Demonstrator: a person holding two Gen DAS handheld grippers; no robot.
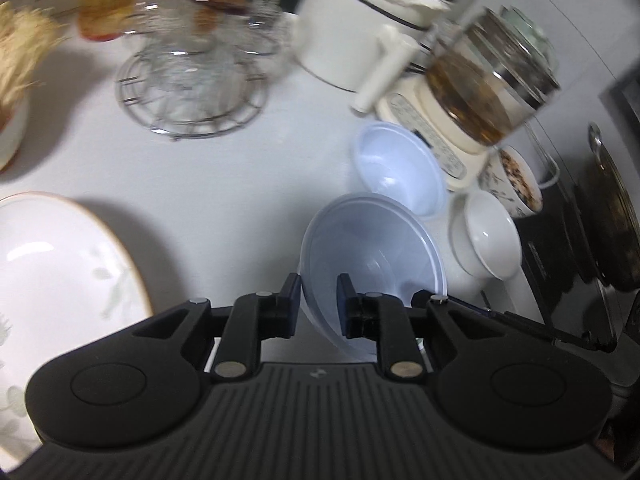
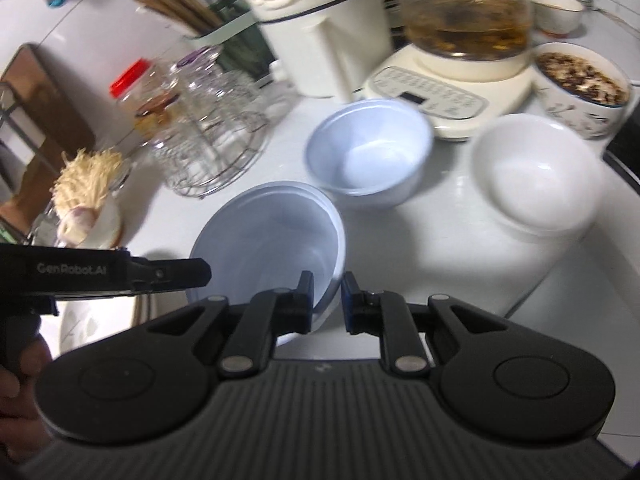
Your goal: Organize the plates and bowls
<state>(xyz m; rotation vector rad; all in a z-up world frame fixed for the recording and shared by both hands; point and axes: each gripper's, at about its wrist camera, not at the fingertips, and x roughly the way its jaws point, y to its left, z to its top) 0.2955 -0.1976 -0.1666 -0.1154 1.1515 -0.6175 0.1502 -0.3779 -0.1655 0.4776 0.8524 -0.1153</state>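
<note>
A pale blue bowl [image 1: 372, 248] hangs tilted above the white counter, gripped at its rim from two sides. My left gripper [image 1: 318, 300] is shut on the near rim, one pad inside and one outside. In the right wrist view my right gripper [image 2: 326, 296] is shut on the same blue bowl [image 2: 272, 240], and the left gripper's fingers [image 2: 192, 272] reach in from the left. Behind it a second blue bowl [image 2: 368, 152] rests on the counter beside a white bowl [image 2: 536, 180]. A white floral plate [image 1: 60, 264] lies at the left.
Behind the bowls stand a glass kettle of tea [image 2: 468, 24] on its cream base, a white pot [image 2: 320, 40], a wire rack of glasses [image 2: 212, 132] and a patterned bowl of food [image 2: 580, 84]. A dark pan [image 1: 608, 216] sits at the right edge.
</note>
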